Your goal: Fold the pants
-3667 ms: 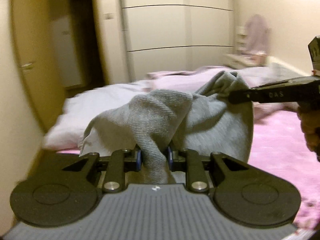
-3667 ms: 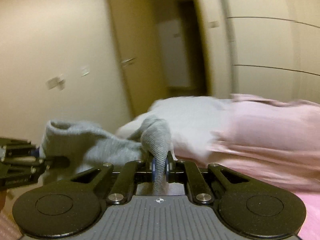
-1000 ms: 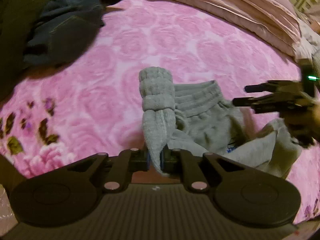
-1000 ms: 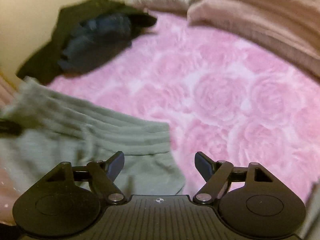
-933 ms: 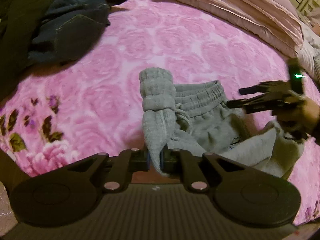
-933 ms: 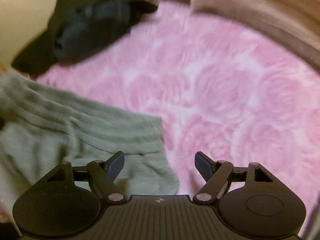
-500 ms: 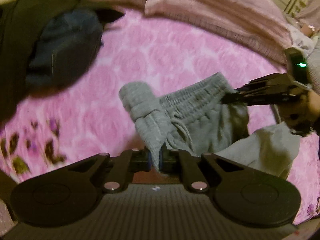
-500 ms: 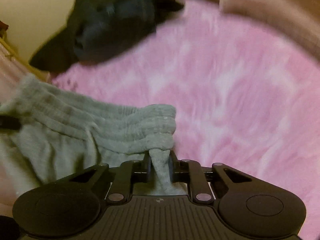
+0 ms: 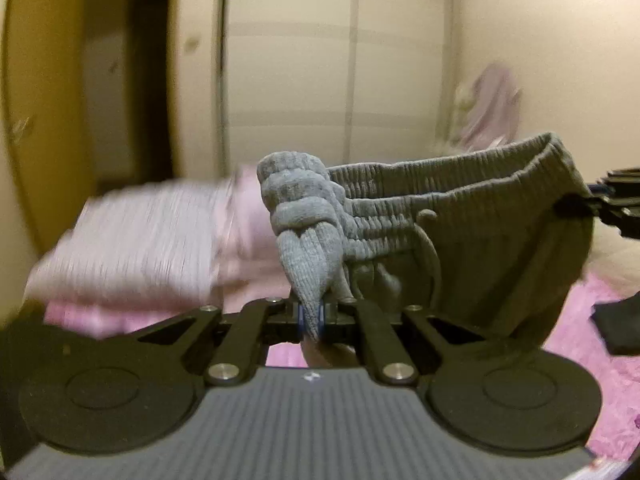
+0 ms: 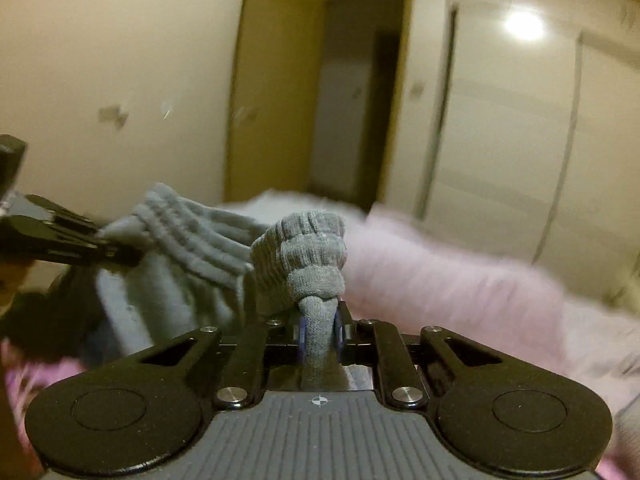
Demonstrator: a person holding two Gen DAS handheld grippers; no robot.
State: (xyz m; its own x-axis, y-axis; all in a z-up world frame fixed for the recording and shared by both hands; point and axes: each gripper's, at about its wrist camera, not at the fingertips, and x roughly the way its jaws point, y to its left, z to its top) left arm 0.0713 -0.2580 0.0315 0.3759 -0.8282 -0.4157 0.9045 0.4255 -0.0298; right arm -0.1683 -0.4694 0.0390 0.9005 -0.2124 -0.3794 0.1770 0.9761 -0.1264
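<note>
Grey pants [image 9: 460,216] held clear of the pink bed [image 9: 592,320], hanging by the waistband. Left gripper [image 9: 311,316] clamped narrow on a bunched end of the waistband, fabric pinched between the blue pads. Right gripper [image 10: 320,334] likewise pinched tight on the opposite bunched end; seen from the left wrist view at the far right edge, gripping the band's other corner. Waistband stretched roughly level between the two grippers, long axis running side to side, legs dropping below out of clear view. Neither hand nearer the garment; each holds one end. Judged step: garment raised and spread for laying out or halving. Coming move likely turns on keeping the band taut and level while lowering toward the bed. Background blurred; dark clothing [image 9: 616,328] lying on the bed at right.
</note>
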